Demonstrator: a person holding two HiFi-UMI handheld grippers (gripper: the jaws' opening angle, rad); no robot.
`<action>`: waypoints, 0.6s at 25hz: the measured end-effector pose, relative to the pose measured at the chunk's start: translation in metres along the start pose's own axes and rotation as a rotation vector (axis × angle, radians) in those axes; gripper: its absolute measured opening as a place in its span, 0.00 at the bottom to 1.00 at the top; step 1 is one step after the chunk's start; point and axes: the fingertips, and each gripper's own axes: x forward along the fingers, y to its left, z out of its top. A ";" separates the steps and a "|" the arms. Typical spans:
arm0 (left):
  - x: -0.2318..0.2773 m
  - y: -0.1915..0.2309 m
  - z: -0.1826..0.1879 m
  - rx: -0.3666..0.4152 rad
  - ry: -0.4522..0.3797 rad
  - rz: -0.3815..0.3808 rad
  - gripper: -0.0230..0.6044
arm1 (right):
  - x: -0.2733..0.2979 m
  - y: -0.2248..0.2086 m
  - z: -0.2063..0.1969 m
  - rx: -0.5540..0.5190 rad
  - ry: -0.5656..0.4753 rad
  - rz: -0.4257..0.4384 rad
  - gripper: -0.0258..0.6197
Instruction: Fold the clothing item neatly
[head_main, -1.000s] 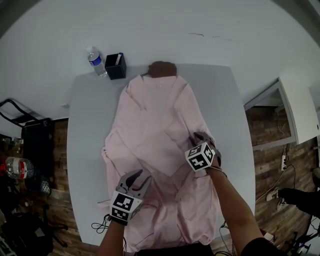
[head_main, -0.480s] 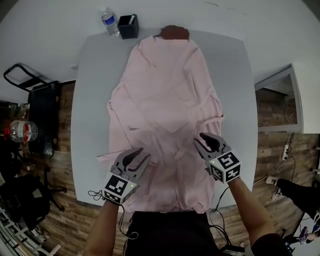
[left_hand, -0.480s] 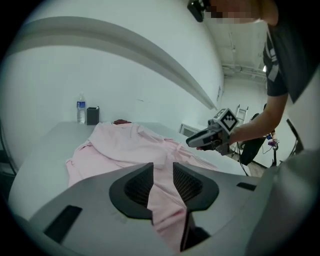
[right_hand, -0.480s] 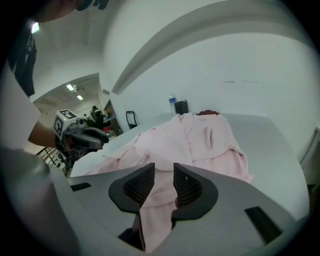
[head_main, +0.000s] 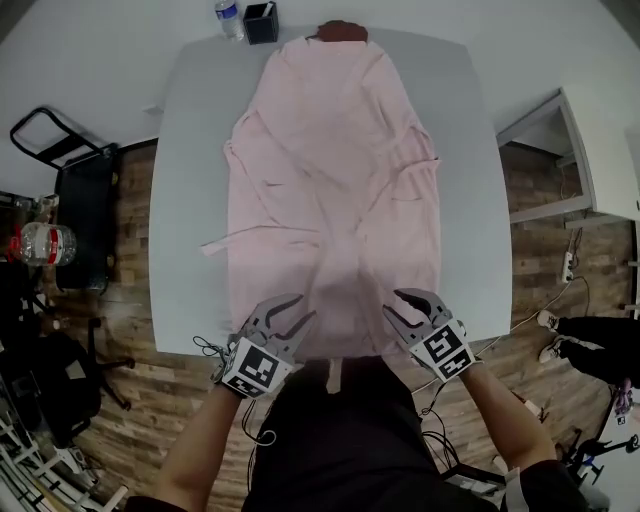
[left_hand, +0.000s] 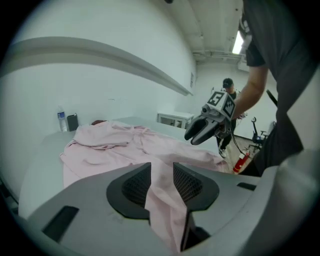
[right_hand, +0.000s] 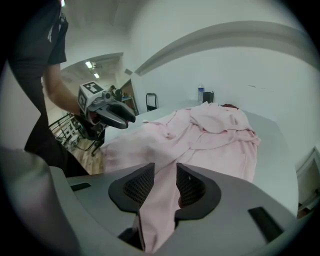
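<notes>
A pink garment (head_main: 330, 180) lies lengthways on the grey table (head_main: 190, 200), its collar at the far end and its hem at the near edge. My left gripper (head_main: 298, 312) is at the near edge on the hem's left side. In the left gripper view pink cloth (left_hand: 110, 142) runs between its jaws (left_hand: 161, 182), which have just been closing on it. My right gripper (head_main: 396, 306) holds the hem's right side. Pink cloth (right_hand: 215, 130) is pinched between its pads (right_hand: 165, 185). Each gripper shows in the other's view: the right gripper (left_hand: 197, 135) and the left gripper (right_hand: 122, 116).
At the table's far edge stand a water bottle (head_main: 229, 17) and a black box (head_main: 261, 22), with a brown object (head_main: 342, 30) by the collar. A black rack (head_main: 60, 170) is on the floor at the left. A white cabinet (head_main: 545, 150) stands at the right. Cables (head_main: 205, 348) hang near my left gripper.
Both grippers have drawn back toward me to the table's near edge with the hem. The garment now lies stretched longer and flatter along the table.
</notes>
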 end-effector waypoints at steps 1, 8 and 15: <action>-0.002 -0.015 -0.008 0.037 0.013 -0.022 0.24 | -0.005 0.013 -0.010 -0.019 0.017 0.002 0.23; -0.008 -0.085 -0.085 0.241 0.182 -0.034 0.48 | -0.034 0.063 -0.097 -0.201 0.184 -0.041 0.41; -0.009 -0.083 -0.140 0.406 0.327 0.102 0.68 | -0.028 0.038 -0.150 -0.404 0.279 -0.141 0.56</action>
